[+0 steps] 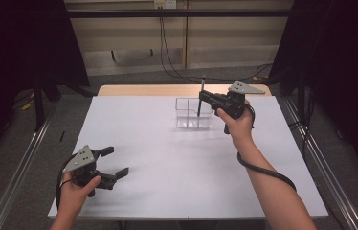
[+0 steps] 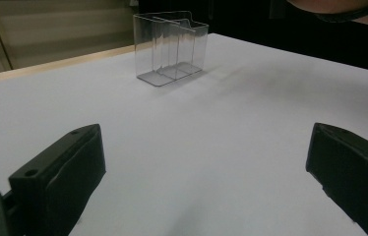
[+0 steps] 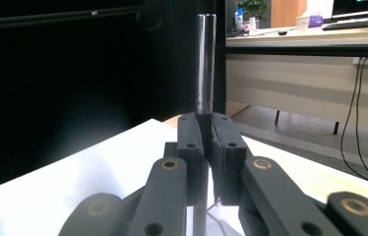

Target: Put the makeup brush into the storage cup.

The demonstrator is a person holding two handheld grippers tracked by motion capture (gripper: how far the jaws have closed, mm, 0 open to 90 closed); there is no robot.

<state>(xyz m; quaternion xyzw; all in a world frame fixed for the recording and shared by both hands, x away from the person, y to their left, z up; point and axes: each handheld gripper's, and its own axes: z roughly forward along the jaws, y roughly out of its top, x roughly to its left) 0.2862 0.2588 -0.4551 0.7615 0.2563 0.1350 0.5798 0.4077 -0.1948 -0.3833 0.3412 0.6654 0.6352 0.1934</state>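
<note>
While the right tool (image 1: 205, 99) pinches a pen (image 1: 201, 98) upright, the clear holder (image 1: 192, 114) sits just below at six o'clock, left tool (image 1: 114, 164) wide and well apart.

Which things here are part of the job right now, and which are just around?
In the job:
pen, upright in the shut right gripper
clear holder under it

Just around:
left gripper, open, nothing in it
cables on the floor

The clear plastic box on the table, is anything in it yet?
Empty: the clear box shows bare compartments; the pen hangs above it.
</note>
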